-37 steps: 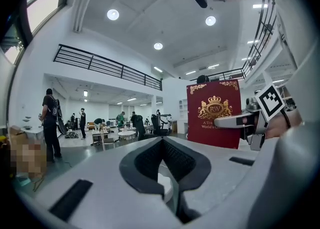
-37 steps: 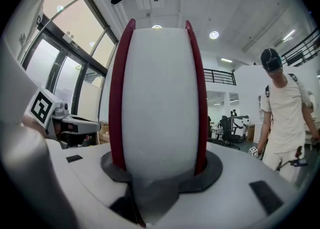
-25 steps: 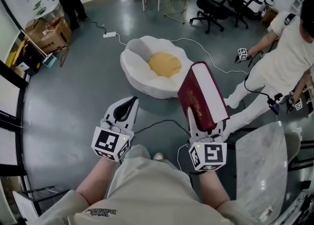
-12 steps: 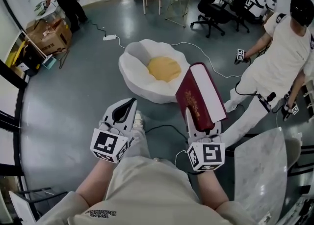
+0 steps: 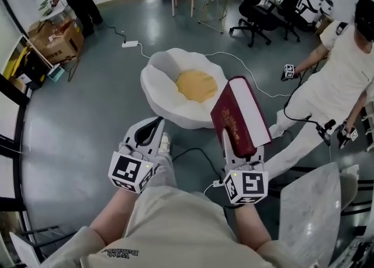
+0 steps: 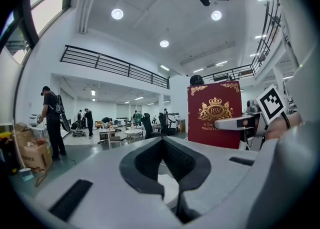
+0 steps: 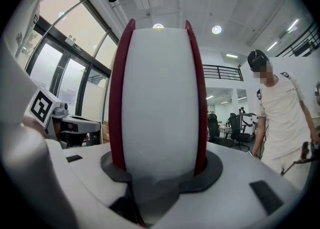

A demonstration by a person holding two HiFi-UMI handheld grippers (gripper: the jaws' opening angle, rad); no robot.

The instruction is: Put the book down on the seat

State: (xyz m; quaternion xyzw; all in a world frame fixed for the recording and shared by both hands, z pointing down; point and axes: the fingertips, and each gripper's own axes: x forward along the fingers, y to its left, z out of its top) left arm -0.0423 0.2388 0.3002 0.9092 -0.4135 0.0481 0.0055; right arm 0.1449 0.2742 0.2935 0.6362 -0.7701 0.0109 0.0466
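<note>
**Head view**
right gripper (image 5: pixel 241 147): fingers clamped on the lower end of the book (image 5: pixel 241 112), one finger against each cover.
book: in the air, upright with a slight tilt, rising out from between the right fingers. Its dark red cover faces the left fingers and its white page edge faces up and to the right. Not on the seat.
seat (image 5: pixel 156 88): white, bowl-shaped, on the floor ahead of both sets of fingertips. The book's far end overlaps the near rim in this view without touching it.
yellow cushion (image 5: pixel 196 84): in the seat's hollow, ahead of the fingertips.
left gripper (image 5: pixel 153 122): fingers meet at the tips with nothing between them. It sits left of the right fingers, apart from the book.
cable (image 5: pixel 196 154): on the floor below, between the two grippers.
person in white (image 5: pixel 342 76): right of the right fingers, well apart.

**Left gripper view**
fingers: tips together, only the hollow between the pads, empty.
book: right of the fingers, red cover with a gold crest turned this way. One right-gripper finger lies across its lower part.

**Right gripper view**
fingers: closed on the book, pads pressing both red covers at the base.
book: fills the space between the fingers, page block toward the camera, standing straight up.
left gripper: left of the fingers, apart from the book.
person in white: right of the fingers.
</note>
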